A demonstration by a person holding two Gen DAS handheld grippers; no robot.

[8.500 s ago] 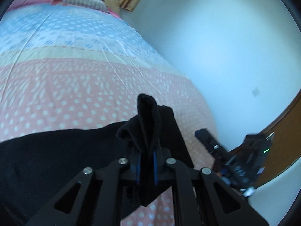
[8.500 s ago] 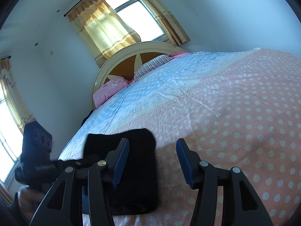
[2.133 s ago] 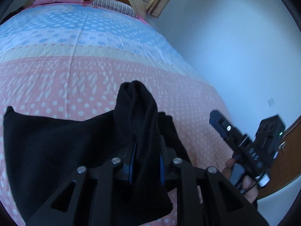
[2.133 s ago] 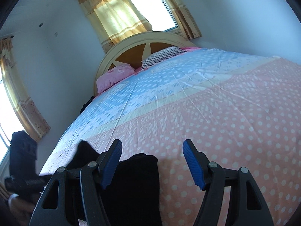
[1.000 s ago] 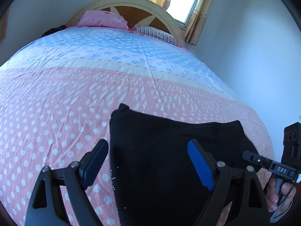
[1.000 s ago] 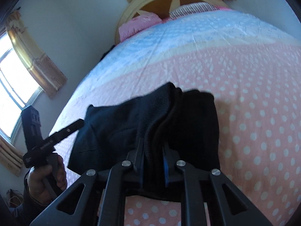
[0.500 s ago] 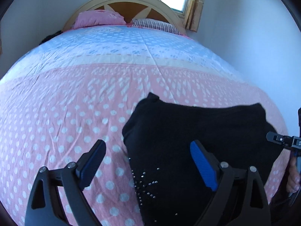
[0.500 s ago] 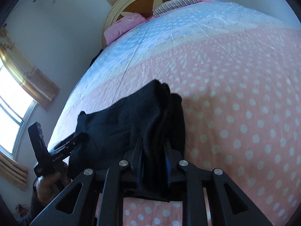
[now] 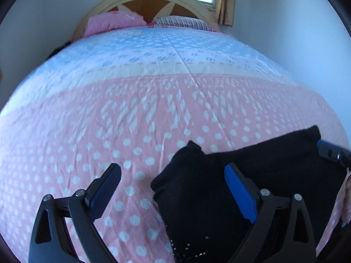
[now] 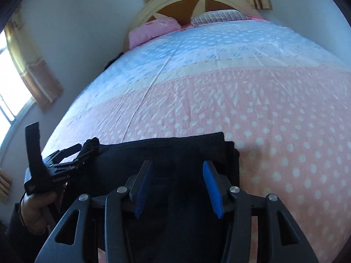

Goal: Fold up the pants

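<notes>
- Left view: half a second ago the right gripper pinched a bunch of the pants (image 9: 252, 175); now it has let go. The left gripper (image 9: 173, 188) hangs wide and empty above the pants' left edge, one pad over bare bedspread (image 9: 153, 100). One corner pokes up.
- Right view: the right gripper (image 10: 175, 186) stands part-open, empty, over the folded pants (image 10: 175, 149), which lie flat near the bed's foot. The hand (image 10: 37, 206) holds the other tool at their left corner.
- I'd press that raised corner flat and square the edges. Plenty of free bed lies beyond; the near edge is close.
</notes>
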